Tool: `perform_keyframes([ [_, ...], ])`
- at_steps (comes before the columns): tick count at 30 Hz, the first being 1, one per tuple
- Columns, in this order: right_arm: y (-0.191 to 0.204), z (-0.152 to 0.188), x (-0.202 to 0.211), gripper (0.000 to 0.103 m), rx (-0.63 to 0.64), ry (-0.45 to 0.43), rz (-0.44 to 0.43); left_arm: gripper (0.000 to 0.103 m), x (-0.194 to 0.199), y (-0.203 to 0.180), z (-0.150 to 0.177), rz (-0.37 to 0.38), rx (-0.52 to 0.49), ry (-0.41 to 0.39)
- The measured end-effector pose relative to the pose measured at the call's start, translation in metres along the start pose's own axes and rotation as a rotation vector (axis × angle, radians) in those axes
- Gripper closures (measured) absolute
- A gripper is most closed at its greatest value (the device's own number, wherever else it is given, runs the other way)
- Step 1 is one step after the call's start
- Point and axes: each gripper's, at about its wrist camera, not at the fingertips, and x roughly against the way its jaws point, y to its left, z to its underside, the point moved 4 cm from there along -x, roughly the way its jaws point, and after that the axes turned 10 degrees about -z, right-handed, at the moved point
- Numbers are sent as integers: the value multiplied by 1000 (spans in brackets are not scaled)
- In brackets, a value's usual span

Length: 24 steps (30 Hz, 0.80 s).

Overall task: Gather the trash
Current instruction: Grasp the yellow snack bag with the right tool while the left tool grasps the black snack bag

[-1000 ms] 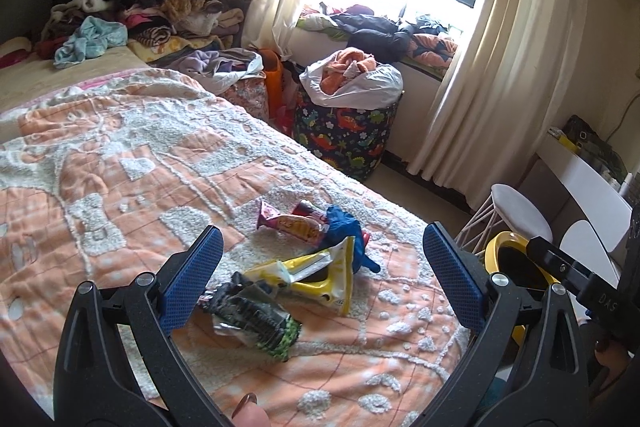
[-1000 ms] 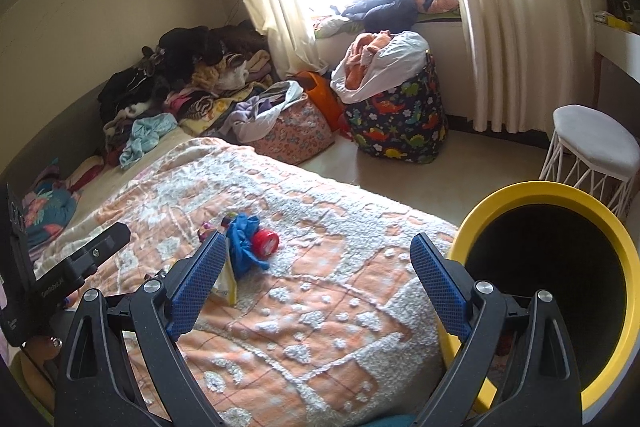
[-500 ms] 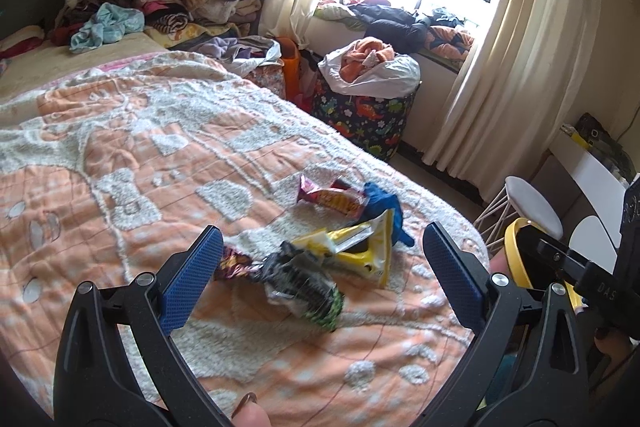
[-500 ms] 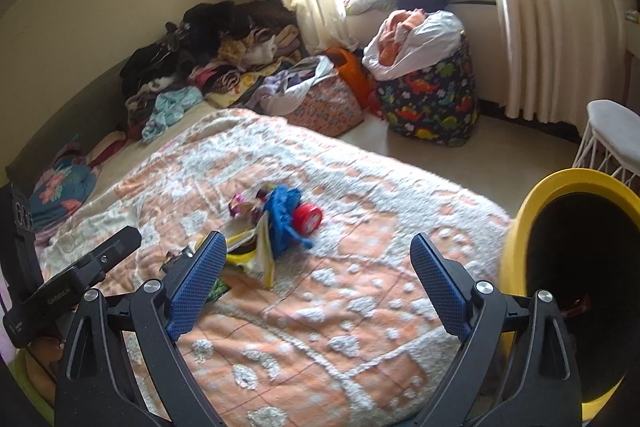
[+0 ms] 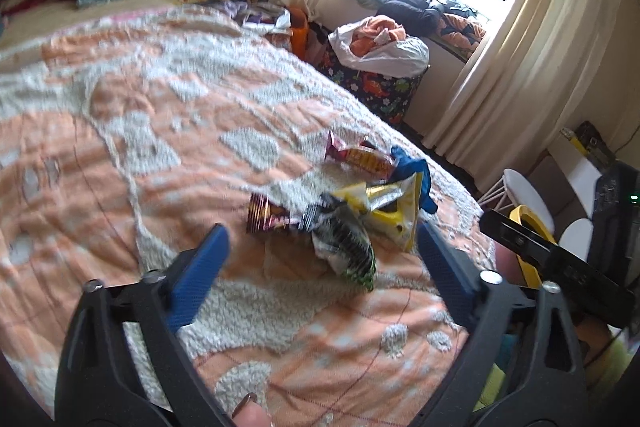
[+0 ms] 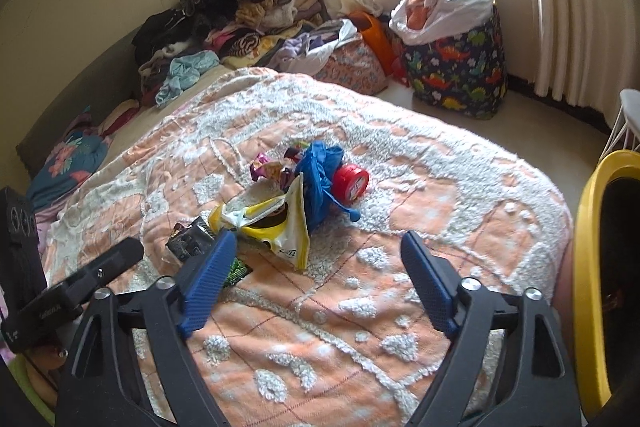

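A heap of trash lies on the orange and white bedspread [image 5: 160,131]: a black and green wrapper [image 5: 344,247], a yellow snack bag [image 5: 392,211], a purple wrapper [image 5: 266,217], a red and yellow wrapper [image 5: 360,159] and a blue crumpled piece [image 5: 412,171]. My left gripper [image 5: 322,247] is open and empty, just short of the black and green wrapper. In the right wrist view the yellow bag [image 6: 276,223], blue piece [image 6: 318,179] and a red round lid [image 6: 352,183] lie ahead of my right gripper [image 6: 316,255], which is open and empty. A yellow-rimmed bin [image 6: 600,267] stands at the right.
A dinosaur-print laundry basket [image 6: 460,67] full of clothes stands by the curtained window. Piled clothes [image 6: 240,15] cover the far end of the bed. A white stool [image 5: 524,191] stands by the bed's corner. The other gripper's body [image 6: 72,291] shows at the left.
Both grippers have moved forward toward the trash heap, which now sits closer and more central. The yellow bin has slid toward the right edge of the right wrist view.
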Motion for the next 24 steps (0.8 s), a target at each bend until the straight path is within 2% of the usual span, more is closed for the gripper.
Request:
perform_keyframes([
  [3, -4, 0, -12, 42, -18, 33, -22, 38, -6, 3, 5, 24, 31, 38],
  [8, -5, 1, -33, 54, -19, 88, -52, 48, -18, -1, 17, 69, 58, 103],
  [12, -4, 1, -51, 55, -25, 120, -66, 54, -26, -7, 28, 103, 71, 154],
  [16, -6, 0, -66, 57, -51, 144, -95, 55, -32, -15, 34, 118, 63, 180],
  [19, -7, 0, -76, 70, -83, 163, -146, 55, -35, -15, 34, 126, 82, 184],
  [20, -7, -1, -77, 77, -95, 162, -167, 55, -36, -15, 33, 127, 90, 186],
  [21, -7, -1, -77, 88, -99, 160, -174, 55, -36, -15, 33, 129, 96, 188],
  [22, -7, -1, -75, 92, -97, 158, -176, 55, -37, -15, 33, 134, 103, 192],
  [24, -5, 0, -71, 94, -98, 148, -185, 59, -38, -17, 34, 143, 115, 201],
])
